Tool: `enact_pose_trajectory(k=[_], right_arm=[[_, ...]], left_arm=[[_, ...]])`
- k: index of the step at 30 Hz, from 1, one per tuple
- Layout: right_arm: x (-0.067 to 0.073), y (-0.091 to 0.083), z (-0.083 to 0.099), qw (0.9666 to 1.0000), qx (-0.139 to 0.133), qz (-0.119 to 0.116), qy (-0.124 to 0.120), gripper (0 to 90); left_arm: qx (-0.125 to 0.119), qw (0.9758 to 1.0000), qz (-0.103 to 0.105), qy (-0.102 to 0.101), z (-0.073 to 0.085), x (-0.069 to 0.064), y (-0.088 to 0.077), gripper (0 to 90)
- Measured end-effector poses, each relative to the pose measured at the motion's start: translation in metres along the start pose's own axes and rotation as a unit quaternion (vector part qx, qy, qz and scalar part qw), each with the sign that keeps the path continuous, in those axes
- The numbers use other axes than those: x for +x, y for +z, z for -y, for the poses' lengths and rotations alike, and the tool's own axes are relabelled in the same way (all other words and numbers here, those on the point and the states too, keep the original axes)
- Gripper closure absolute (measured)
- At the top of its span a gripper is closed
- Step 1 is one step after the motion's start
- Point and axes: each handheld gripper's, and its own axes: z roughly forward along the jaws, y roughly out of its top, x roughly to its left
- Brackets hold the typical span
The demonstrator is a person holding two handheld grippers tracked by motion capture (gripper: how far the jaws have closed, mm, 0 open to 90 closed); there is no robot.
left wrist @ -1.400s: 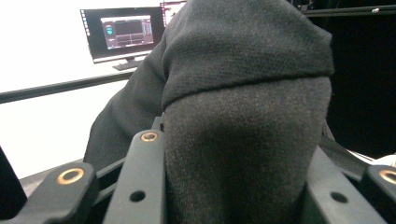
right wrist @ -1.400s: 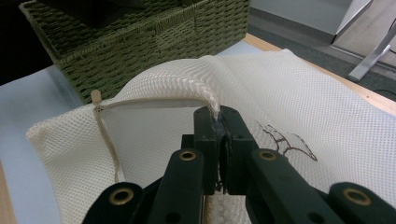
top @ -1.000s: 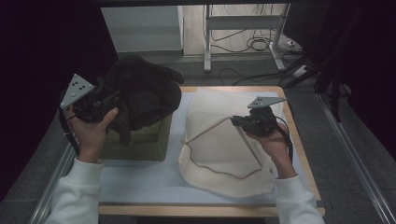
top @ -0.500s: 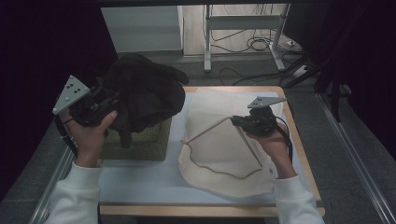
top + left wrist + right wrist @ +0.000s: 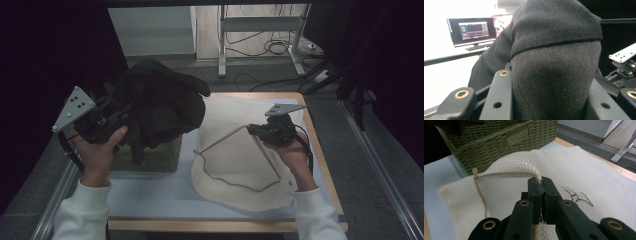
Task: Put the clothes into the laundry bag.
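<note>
A dark garment (image 5: 160, 105) hangs bunched over a green woven basket (image 5: 150, 157) at the table's left. My left gripper (image 5: 122, 117) is shut on the garment's left side; in the left gripper view the dark cloth (image 5: 554, 62) is packed between the jaws of the left gripper (image 5: 549, 100). A cream mesh bag (image 5: 240, 165) lies at the right. My right gripper (image 5: 252, 129) is shut on its rim, holding the edge up. In the right gripper view the right gripper (image 5: 541, 185) pinches the bag's rolled mesh edge (image 5: 519, 167), with the basket (image 5: 499, 142) behind.
A pale blue mat (image 5: 150, 190) covers the wooden table (image 5: 320, 150). A thin cord (image 5: 235, 182) loops across the bag. Metal stand legs (image 5: 260, 30) and cables stand beyond the far edge. A lit monitor (image 5: 472, 31) appears in the left gripper view.
My left gripper has drifted left and a little up, taking the dark garment with it. The right gripper and the bag's rim have stayed in place.
</note>
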Motion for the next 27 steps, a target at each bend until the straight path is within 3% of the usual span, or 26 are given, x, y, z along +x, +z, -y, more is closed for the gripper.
enact_pose_trajectory(k=[19,27], right_arm=[[-0.001,-0.001,0.0,1.0,-0.002,0.001,0.001,86.5],[-0.001,-0.001,0.0,1.0,-0.002,0.002,0.003,86.5]], left_arm=[[-0.012,0.9997,0.02,-0.001,-0.001,-0.013,-0.01,66.3],[-0.019,0.9991,0.039,0.002,0.001,-0.024,-0.012,66.4]])
